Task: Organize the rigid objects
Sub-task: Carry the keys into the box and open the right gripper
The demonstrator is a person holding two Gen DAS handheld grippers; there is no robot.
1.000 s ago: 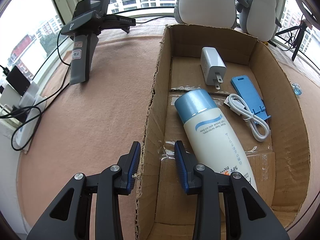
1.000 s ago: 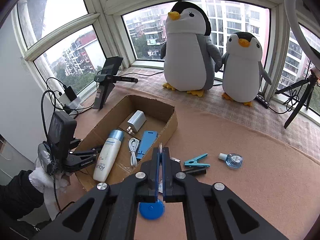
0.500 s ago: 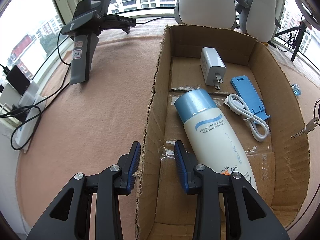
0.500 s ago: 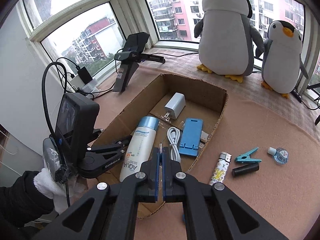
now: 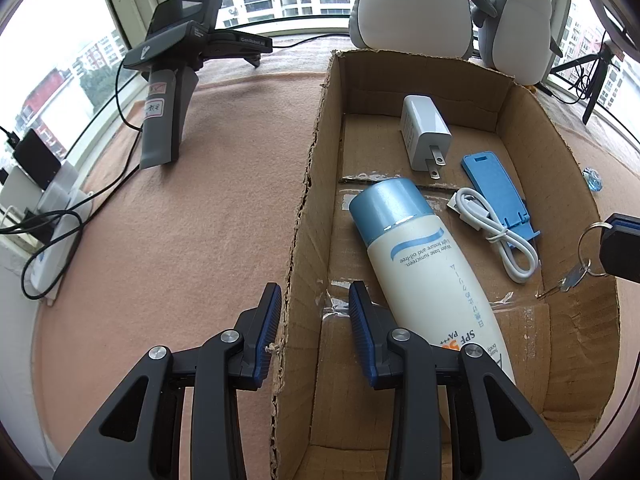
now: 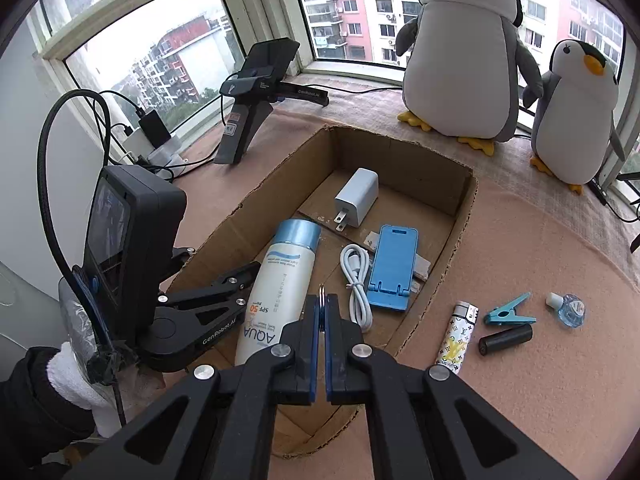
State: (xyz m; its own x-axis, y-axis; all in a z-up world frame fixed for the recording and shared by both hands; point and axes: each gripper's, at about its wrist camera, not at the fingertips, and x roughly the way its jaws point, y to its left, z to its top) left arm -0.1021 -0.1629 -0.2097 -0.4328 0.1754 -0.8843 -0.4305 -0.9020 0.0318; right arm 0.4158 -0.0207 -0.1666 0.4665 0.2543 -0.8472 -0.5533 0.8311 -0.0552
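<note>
Currently right gripper was clamped tight on key ring, key dangling over right wall of cardboard box. Left gripper straddled box's left wall, fingers on either side; contact with cardboard possibly there, hard to tell. Inside box: sunscreen bottle, white charger, white cable, blue phone stand. On mat right of box: lighter, blue clip, black cylinder, small clear bottle

The right claw, clamped on a key ring, has come down from above the worktop to over the cardboard box. The key now hangs, apparently, just inside the box's right wall.
</note>
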